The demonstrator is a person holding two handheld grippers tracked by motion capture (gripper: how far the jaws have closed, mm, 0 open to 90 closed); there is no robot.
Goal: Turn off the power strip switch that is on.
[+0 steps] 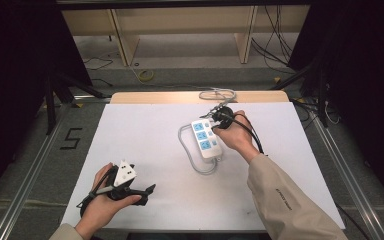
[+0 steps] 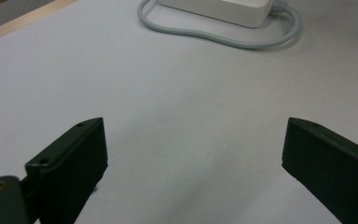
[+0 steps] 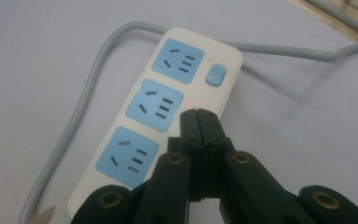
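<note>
A white power strip (image 1: 206, 139) with three blue sockets lies right of the middle of the white tabletop, and its grey cable (image 1: 190, 155) loops around its left side. My right gripper (image 1: 213, 126) is over it. In the right gripper view my right gripper (image 3: 199, 114) is shut with nothing in it. Its tips are over the power strip (image 3: 121, 140), at the right edge beside the middle socket, just below a small red light (image 3: 190, 101) and short of the blue switch (image 3: 216, 75). My left gripper (image 1: 150, 189) rests near the front left of the table. In its own view my left gripper (image 2: 193, 163) is open and empty.
The white sheet (image 1: 140, 135) covers the table almost up to a wooden strip along the far edge (image 1: 155, 96). A coil of pale cable (image 1: 217, 93) lies at that far edge. From the left gripper view the strip's end (image 2: 219, 9) and cable (image 2: 223, 41) lie ahead.
</note>
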